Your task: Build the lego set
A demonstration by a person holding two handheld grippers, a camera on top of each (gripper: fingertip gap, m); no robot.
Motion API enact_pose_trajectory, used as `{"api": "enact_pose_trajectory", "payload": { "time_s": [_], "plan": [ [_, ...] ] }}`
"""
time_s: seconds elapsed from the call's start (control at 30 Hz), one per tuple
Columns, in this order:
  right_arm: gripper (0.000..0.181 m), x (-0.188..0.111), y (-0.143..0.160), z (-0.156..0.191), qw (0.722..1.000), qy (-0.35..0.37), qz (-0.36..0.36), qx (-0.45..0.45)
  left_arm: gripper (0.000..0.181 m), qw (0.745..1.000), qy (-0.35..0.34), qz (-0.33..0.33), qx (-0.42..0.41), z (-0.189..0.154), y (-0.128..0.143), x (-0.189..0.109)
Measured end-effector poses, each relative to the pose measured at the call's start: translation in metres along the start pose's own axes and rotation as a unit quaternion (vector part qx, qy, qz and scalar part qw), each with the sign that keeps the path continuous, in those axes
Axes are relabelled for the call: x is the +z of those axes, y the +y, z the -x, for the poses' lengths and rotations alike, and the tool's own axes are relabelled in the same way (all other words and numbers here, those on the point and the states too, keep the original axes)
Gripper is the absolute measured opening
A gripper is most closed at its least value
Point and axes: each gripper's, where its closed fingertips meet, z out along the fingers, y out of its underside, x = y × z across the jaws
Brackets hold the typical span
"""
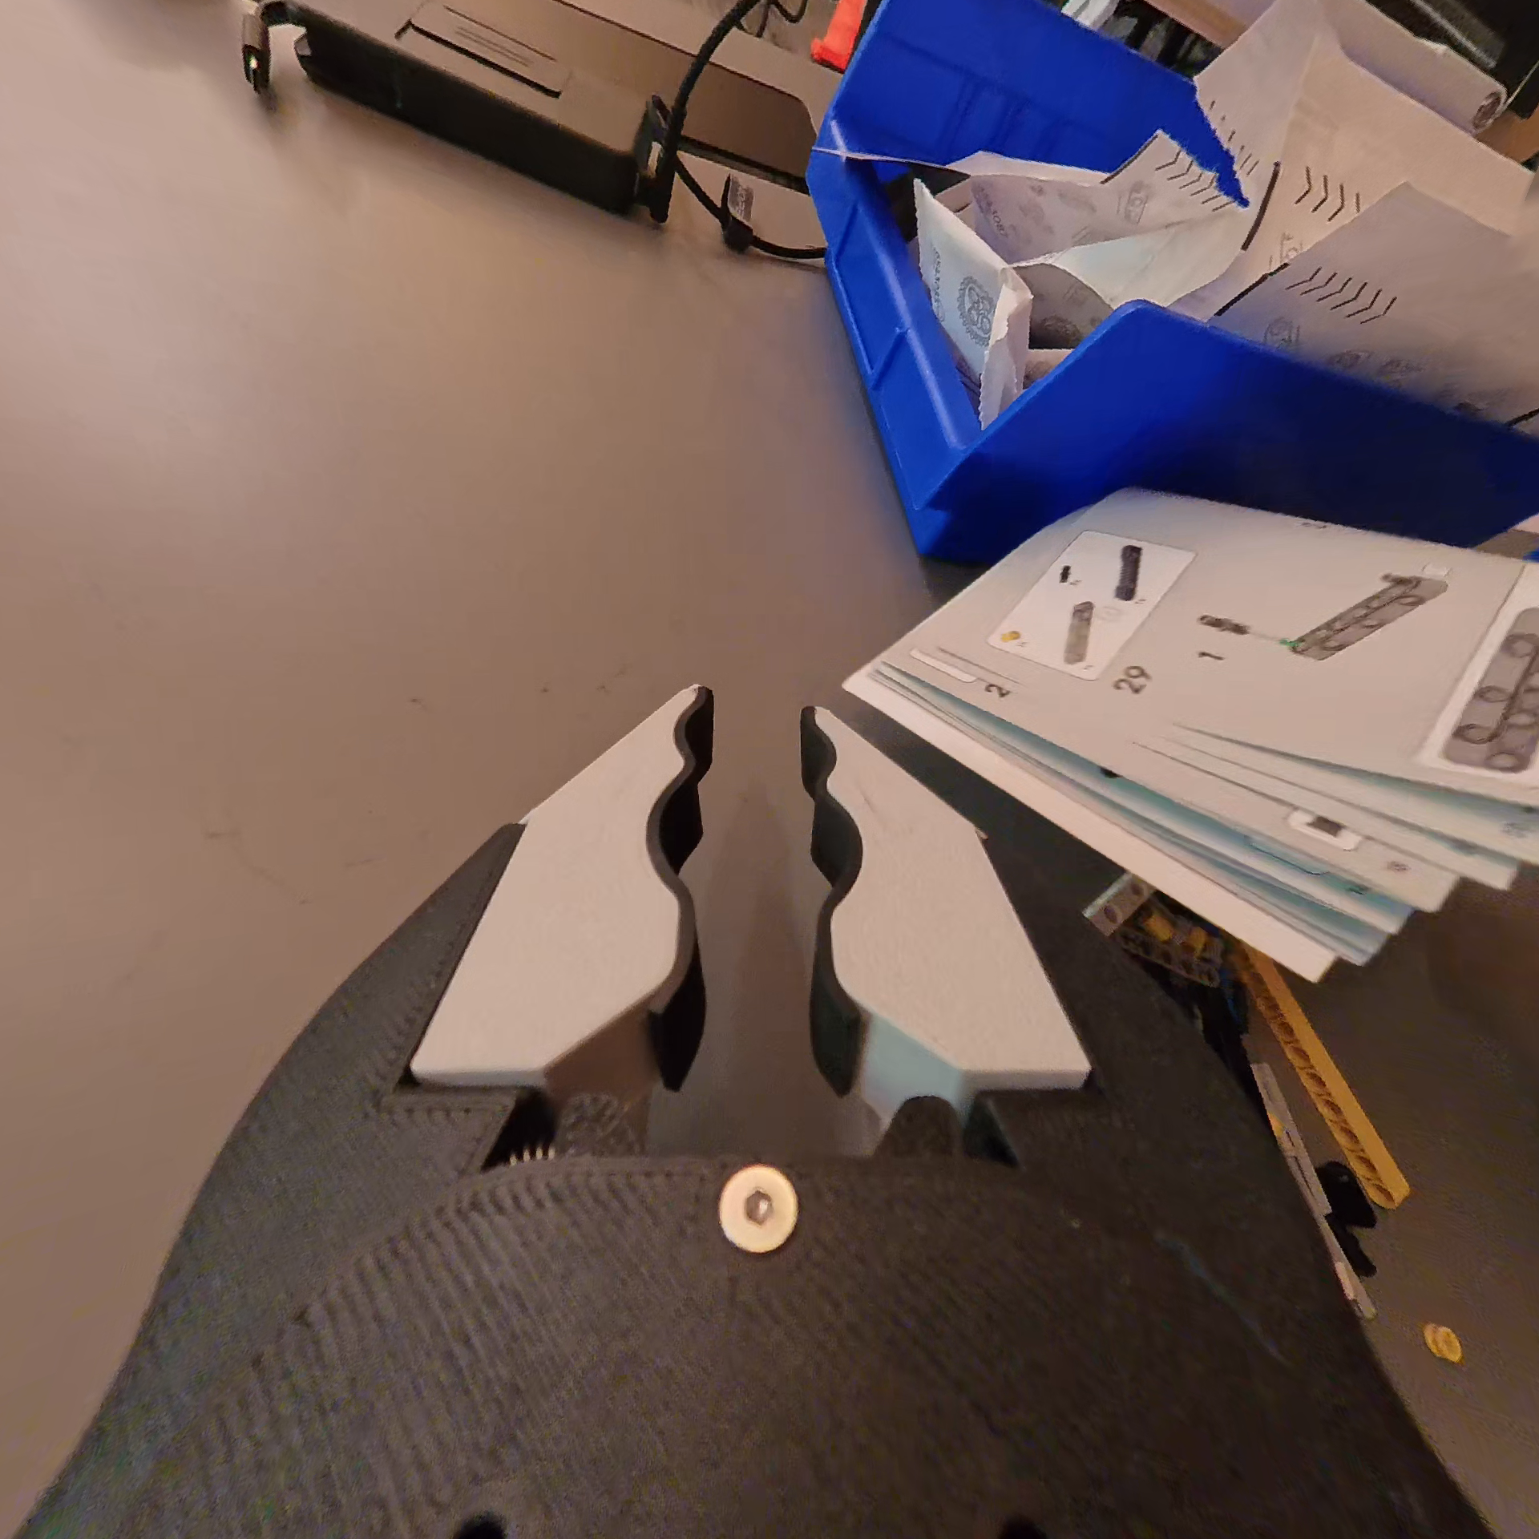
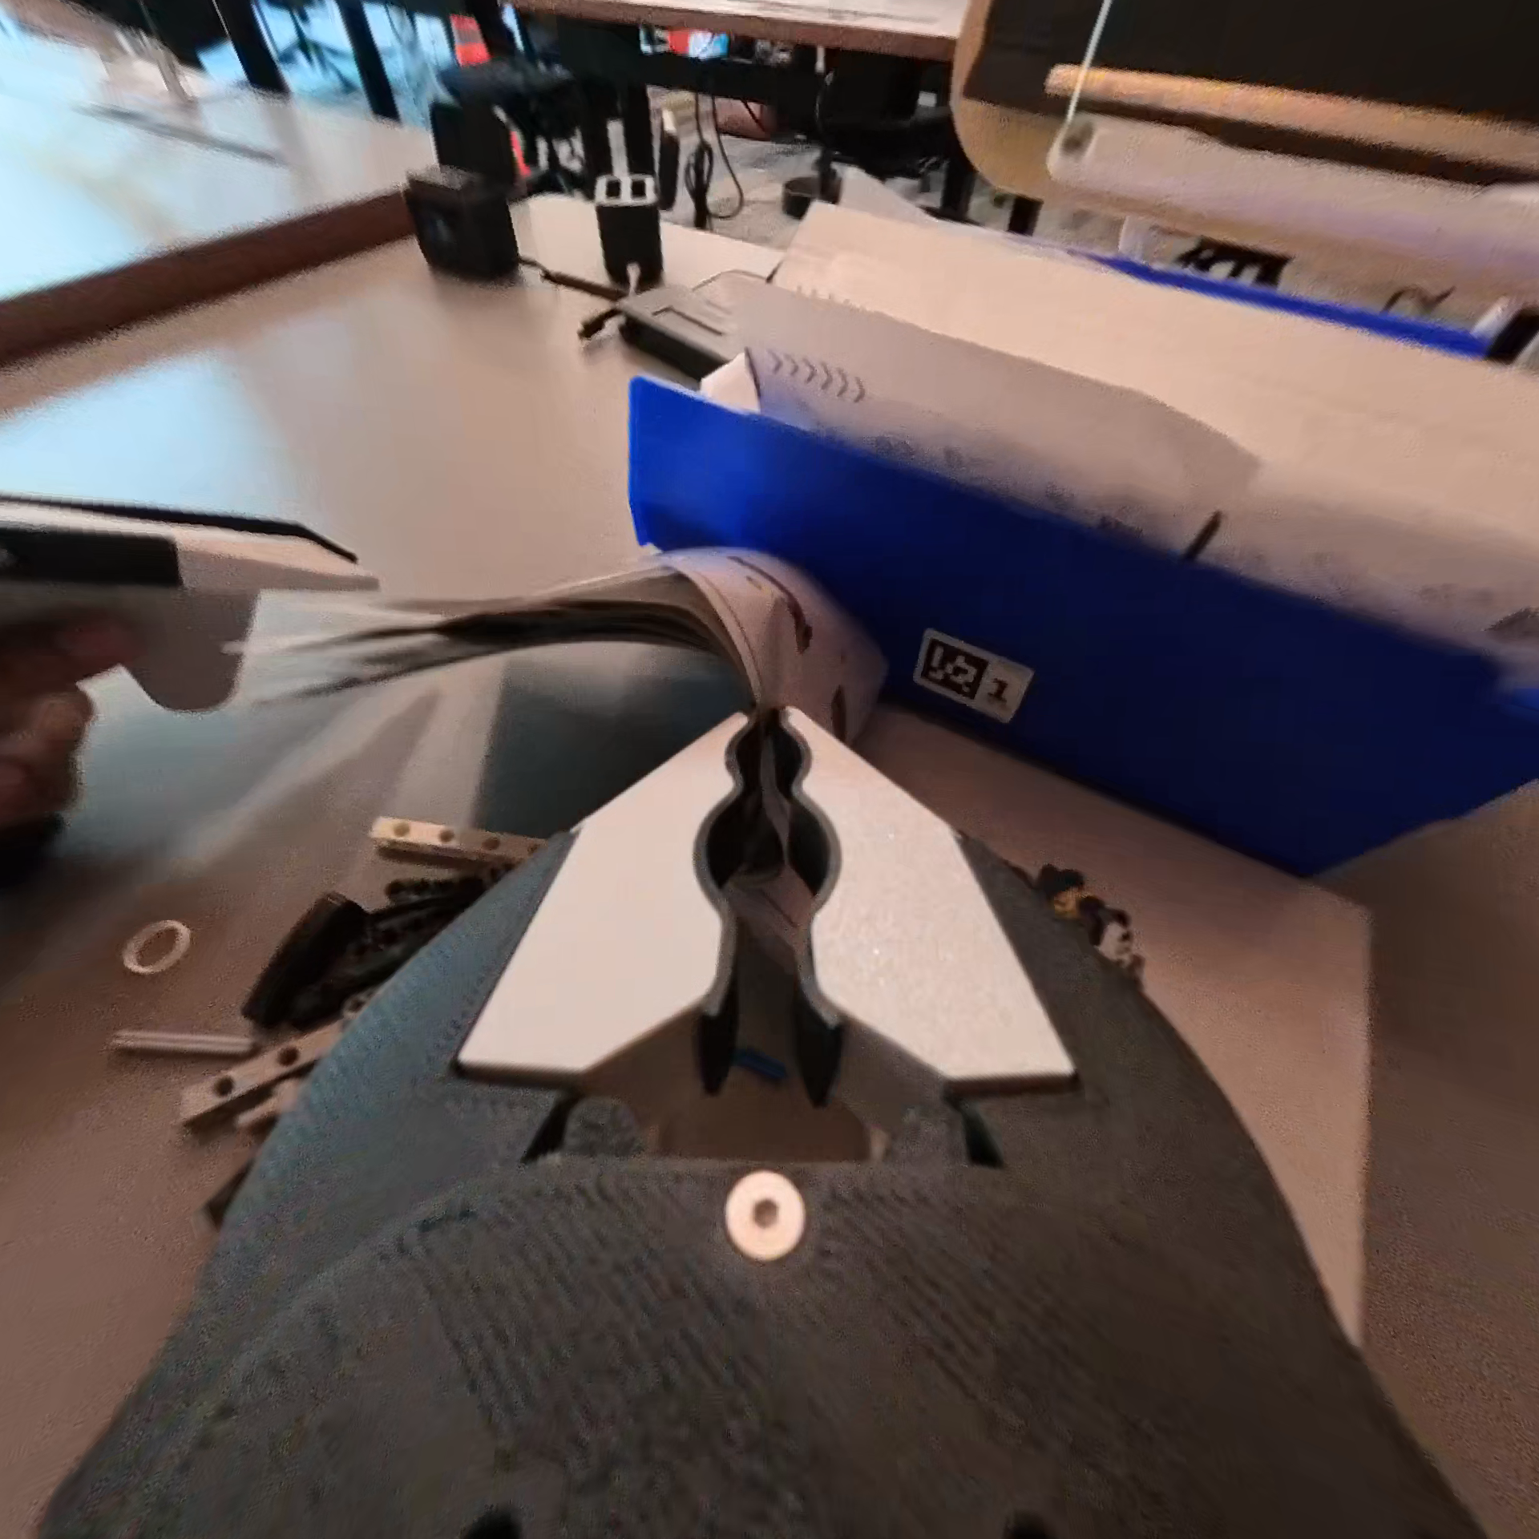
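My right gripper (image 2: pixel 768 723) is shut on the pages of the instruction booklet (image 2: pixel 733 608) and holds them lifted and curled in front of the blue bin (image 2: pixel 1124 666). In the left wrist view the booklet (image 1: pixel 1207 708) hangs raised at the right, open pages fanned. My left gripper (image 1: pixel 756 699) is open and empty, just left of the booklet's corner above the table. It also shows in the right wrist view (image 2: pixel 275 575) at the left edge. Loose lego parts lie under the booklet: a yellow beam (image 1: pixel 1324 1083), grey beams (image 2: pixel 450 841) and black beams (image 2: pixel 350 949).
The blue bin (image 1: pixel 1083 433) holds several torn white paper bags (image 1: pixel 1332 208). A black flat device with cables (image 1: pixel 516 108) lies at the far side of the table. Two small black stands (image 2: pixel 629 225) sit farther back. A white ring (image 2: pixel 156 947) lies at the left. Some 20 centimetres of space lies between my two pairs of fingers.
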Motion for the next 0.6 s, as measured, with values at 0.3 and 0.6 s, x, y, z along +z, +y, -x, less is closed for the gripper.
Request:
{"api": "enact_pose_trajectory", "payload": {
  "time_s": [0.3,0.6],
  "plan": [
    [0.003,0.001,0.004,0.004,1.000,-0.027,0.005,0.010,0.020,1.000,0.006,0.004,0.011,-0.005,0.002,0.001],
    [0.009,0.013,0.032,0.030,0.993,-0.025,0.082,-0.085,0.020,1.000,0.007,0.003,0.009,-0.005,0.001,0.001]
  ]
}}
